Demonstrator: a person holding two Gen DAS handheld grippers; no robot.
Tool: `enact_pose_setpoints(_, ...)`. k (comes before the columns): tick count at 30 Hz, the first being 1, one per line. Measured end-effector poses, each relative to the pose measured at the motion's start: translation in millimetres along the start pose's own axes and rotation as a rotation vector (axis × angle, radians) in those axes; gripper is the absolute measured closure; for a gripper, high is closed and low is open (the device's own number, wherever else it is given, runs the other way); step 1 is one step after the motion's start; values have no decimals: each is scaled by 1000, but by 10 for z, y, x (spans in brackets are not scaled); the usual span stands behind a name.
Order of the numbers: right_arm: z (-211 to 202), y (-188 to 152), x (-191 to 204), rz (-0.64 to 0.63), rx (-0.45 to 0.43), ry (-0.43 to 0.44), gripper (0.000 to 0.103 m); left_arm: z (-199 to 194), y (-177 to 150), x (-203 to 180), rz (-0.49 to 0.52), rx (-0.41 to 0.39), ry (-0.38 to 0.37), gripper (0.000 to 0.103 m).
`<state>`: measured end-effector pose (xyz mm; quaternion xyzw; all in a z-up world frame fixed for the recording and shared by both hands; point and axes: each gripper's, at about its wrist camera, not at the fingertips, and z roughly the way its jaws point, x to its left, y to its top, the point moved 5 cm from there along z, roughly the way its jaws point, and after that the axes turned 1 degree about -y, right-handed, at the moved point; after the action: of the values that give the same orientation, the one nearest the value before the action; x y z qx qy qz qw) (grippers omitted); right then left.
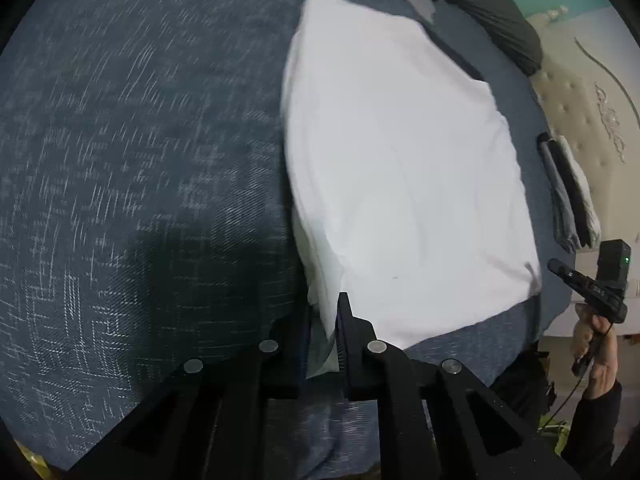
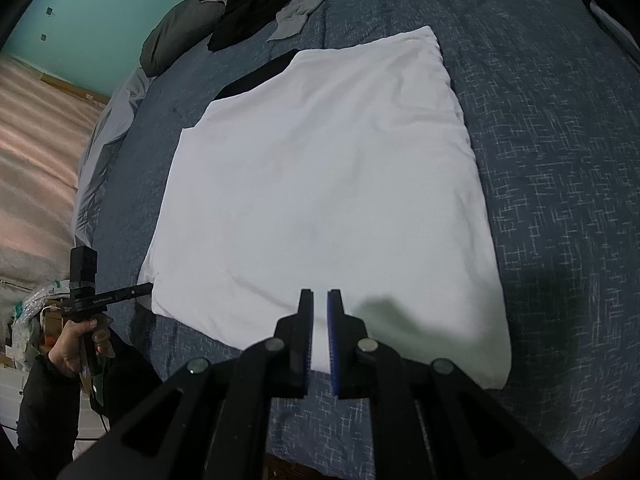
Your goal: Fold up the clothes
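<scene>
A white garment [image 1: 400, 168] lies partly folded on the blue patterned bed cover [image 1: 120, 160]; it also shows in the right wrist view [image 2: 320, 184]. My left gripper [image 1: 326, 320] is shut on the garment's near left corner, with cloth pinched between the fingers. In the right wrist view the left gripper [image 2: 140, 290] sits at the garment's left corner. My right gripper [image 2: 319, 300] hovers over the garment's near edge with its jaws a narrow gap apart and nothing held. The right gripper also shows at the right edge of the left wrist view [image 1: 560, 270].
A pile of dark and grey clothes [image 2: 260, 4] lies at the far end of the bed. A small stack of folded clothes [image 1: 568, 196] sits near the cream headboard [image 1: 600, 112]. The bed edge and floor [image 2: 36, 152] are to the left.
</scene>
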<state>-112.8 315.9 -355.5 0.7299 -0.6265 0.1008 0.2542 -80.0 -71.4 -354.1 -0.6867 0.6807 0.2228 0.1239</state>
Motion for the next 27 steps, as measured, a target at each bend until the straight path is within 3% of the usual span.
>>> enact_pose_setpoints(6,-74,33,-129,19,-17,-4,97,-211,208,-522,66,-46,-41,92)
enact_pose_setpoints(14,-276,63,-497,74,-52,-10,97,-36,499,-1429,194,-30,-80,92)
enact_pose_setpoints(23,-591,33,-884,116,-91,1,97,599,579,-2967,387,39,-118,92)
enact_pose_setpoints(27,-726,32,-1022,133,-109,7,97,1147,356,-3586,484,132,-144,95)
